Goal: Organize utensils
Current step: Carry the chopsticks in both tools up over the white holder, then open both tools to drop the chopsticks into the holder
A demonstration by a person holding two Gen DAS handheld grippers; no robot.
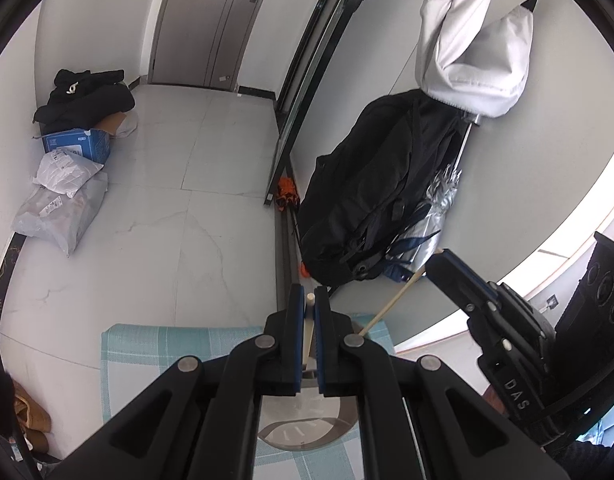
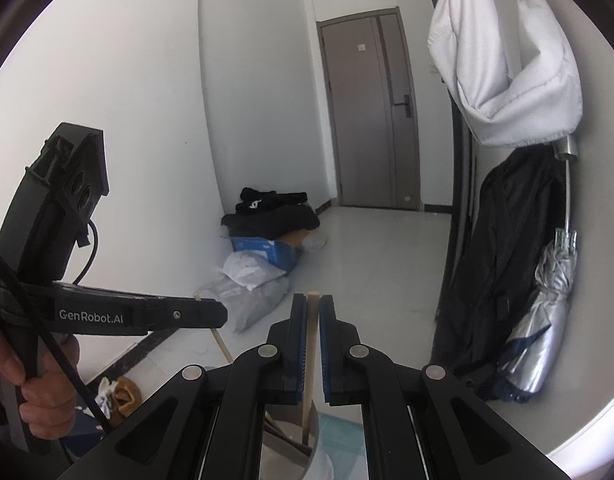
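Note:
My left gripper [image 1: 309,300] is shut on a pale stick-like utensil [image 1: 308,330] that runs down toward a round steel holder [image 1: 303,428] on a teal checked cloth [image 1: 155,356]. My right gripper [image 2: 313,308] is shut on a wooden chopstick [image 2: 310,360] whose lower end stands in the steel holder [image 2: 295,452]. In the left wrist view the right gripper [image 1: 447,268] holds that wooden chopstick [image 1: 391,304] slanting down to the holder. In the right wrist view the left gripper [image 2: 211,312] sits at the left, its stick [image 2: 223,346] below it.
A tiled floor [image 1: 211,184] lies beyond the cloth, with parcels and a blue box [image 1: 77,144] by the left wall. A black backpack [image 1: 371,188], a silver umbrella [image 1: 431,216] and a white garment [image 1: 475,48] hang at the right. A grey door [image 2: 371,120] stands behind.

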